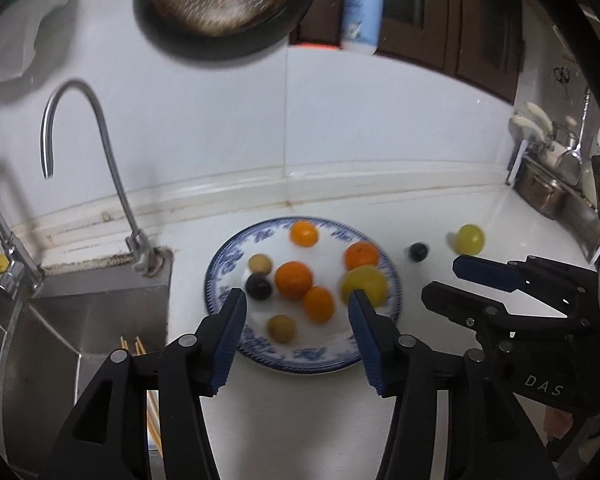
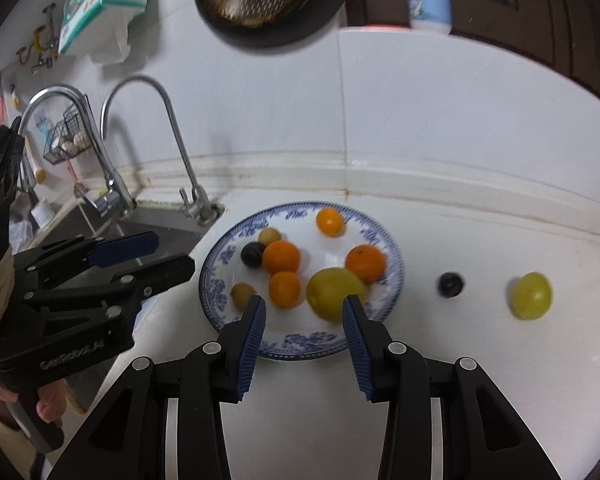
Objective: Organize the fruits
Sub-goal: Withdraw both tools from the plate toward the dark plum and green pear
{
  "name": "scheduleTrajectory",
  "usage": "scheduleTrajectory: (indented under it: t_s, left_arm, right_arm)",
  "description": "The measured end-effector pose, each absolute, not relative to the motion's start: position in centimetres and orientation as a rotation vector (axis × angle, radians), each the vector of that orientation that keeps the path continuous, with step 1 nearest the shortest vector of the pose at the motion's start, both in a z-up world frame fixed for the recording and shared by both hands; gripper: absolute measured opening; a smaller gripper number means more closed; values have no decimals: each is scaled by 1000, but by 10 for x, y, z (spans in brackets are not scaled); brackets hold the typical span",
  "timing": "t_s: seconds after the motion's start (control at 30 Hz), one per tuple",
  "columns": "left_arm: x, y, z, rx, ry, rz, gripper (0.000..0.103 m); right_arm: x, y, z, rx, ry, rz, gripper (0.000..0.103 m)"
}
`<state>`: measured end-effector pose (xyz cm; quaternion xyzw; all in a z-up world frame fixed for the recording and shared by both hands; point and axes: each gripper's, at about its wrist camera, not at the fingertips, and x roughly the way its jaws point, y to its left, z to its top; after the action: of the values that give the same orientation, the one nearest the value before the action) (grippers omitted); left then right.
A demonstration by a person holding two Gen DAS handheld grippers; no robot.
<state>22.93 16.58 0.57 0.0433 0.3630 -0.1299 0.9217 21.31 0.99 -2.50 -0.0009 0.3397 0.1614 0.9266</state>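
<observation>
A blue-and-white plate on the white counter holds several oranges, a large yellow-green fruit, a dark plum and small brownish fruits. Right of the plate lie a dark plum and a yellow-green fruit. My left gripper is open and empty above the plate's near side. My right gripper is open and empty, above the plate's near rim.
A steel sink with two faucets lies left of the plate. Chopsticks stand in the sink. A dark pan and a lotion bottle hang above. A steel rack with utensils stands far right.
</observation>
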Motion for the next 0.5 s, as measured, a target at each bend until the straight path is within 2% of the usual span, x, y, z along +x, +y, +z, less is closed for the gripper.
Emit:
scheduleTrajectory:
  t_s: [0.07,0.27,0.33,0.5]
  left_arm:
    - [226,158,11,86,730,-277,55]
    - [220,132,27,70,694,-301,60]
    - [221,121,30,64,688,-310,68]
    - [223,99,32,52,692,-321,68]
  right_arm:
    - [209,0,-17,11,676,318,49]
    - [198,-28,0,26,641,278,49]
    - [196,-37,3,25,634,264,49]
    - [193,-63,8,39,621,229,49]
